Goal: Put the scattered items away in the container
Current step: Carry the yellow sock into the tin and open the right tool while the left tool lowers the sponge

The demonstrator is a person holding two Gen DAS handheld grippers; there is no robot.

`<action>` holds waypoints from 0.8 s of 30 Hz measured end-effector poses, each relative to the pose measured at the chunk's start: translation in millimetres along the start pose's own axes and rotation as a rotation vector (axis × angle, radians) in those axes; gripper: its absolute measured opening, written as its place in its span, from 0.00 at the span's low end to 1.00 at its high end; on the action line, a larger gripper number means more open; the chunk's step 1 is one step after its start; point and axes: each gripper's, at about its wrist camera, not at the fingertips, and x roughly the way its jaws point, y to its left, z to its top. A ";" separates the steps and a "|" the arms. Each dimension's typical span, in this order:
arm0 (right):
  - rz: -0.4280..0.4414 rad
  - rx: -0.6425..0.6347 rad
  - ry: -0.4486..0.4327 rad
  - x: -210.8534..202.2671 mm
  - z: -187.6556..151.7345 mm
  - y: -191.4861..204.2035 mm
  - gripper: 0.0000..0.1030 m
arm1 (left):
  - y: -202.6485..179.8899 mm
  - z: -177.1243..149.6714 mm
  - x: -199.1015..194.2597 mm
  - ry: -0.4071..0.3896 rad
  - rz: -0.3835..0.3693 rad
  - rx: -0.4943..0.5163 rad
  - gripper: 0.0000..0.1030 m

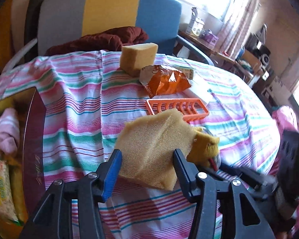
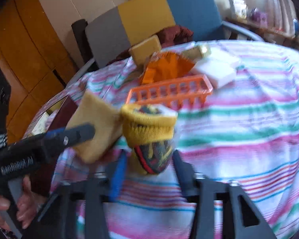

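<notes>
My left gripper [image 1: 147, 157] is shut on a yellow sponge [image 1: 153, 145], lifted above the striped cloth. In the right wrist view the same sponge [image 2: 97, 127] sits in the left gripper [image 2: 79, 134], held by a hand [image 2: 24, 199]. My right gripper [image 2: 149, 167] is shut on a rolled sock [image 2: 151, 137] with a yellow cuff and a dark multicolour pattern. Sock [image 1: 205, 145] and sponge touch side by side. The container [image 1: 33, 135], a dark red box, stands at the left table edge and holds a pink sock [image 1: 8, 131] and packets.
On the striped tablecloth [image 1: 79, 103] lie an orange plastic rack [image 1: 177, 107], an orange snack bag [image 1: 165, 81], a second yellow sponge [image 1: 138, 56] and a white box [image 2: 215, 71]. A grey, yellow and blue chair [image 1: 109, 12] stands behind the table.
</notes>
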 end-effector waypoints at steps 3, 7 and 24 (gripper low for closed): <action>0.019 0.031 0.006 8.8 10.3 -3.7 0.63 | -4.4 -3.1 -2.1 -0.002 0.016 0.025 0.48; 0.027 0.023 0.039 15.6 13.2 1.7 0.40 | -6.9 -10.7 -6.0 -0.001 0.025 0.051 0.46; 0.107 0.049 0.008 -26.3 8.4 25.1 0.35 | 13.7 -29.9 -51.1 -0.041 0.000 -0.047 0.37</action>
